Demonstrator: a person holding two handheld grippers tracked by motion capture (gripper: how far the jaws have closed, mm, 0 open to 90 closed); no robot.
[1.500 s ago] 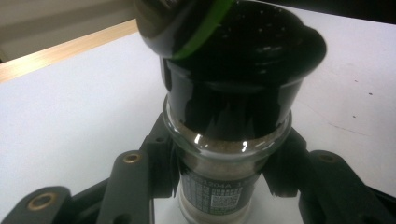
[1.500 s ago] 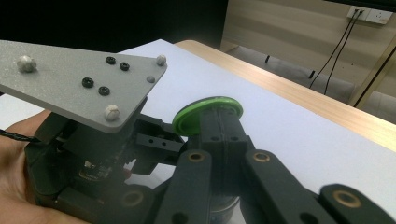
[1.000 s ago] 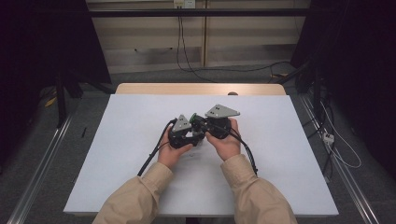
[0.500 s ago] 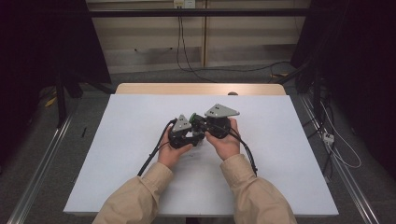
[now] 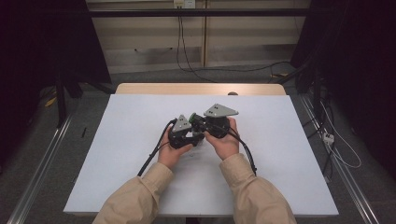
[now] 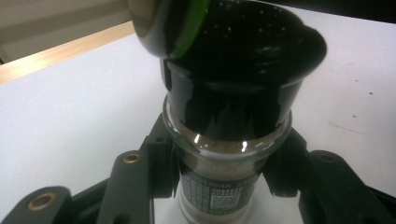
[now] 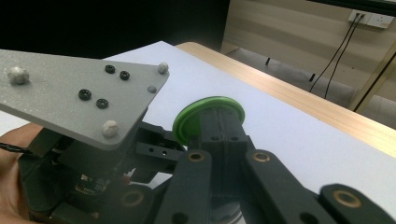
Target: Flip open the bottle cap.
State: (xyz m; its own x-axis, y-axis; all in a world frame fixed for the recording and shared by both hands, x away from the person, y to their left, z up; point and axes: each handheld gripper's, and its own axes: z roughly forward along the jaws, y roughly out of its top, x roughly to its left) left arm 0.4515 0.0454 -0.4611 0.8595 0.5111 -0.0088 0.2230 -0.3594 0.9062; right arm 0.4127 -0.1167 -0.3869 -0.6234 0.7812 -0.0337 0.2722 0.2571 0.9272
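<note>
item: glass spice jar [image 6: 219, 186] with a black cap [image 6: 233, 60] topped in green [image 7: 208, 116], filled with pale brown powder and bearing a small printed label, held above the middle of the white table [image 5: 116, 154] between the person's two hands. left gripper [image 5: 183, 135]: jaws closed on the glass body just under the cap, one black jaw pressing on each side, grey three-cornered plate on top. right gripper [image 5: 205, 125]: jaws closed on the black cap from the other end, just beside the left gripper and almost touching it, near the table's centre, cables trailing back towards the beige sleeves [image 5: 140, 200].
</note>
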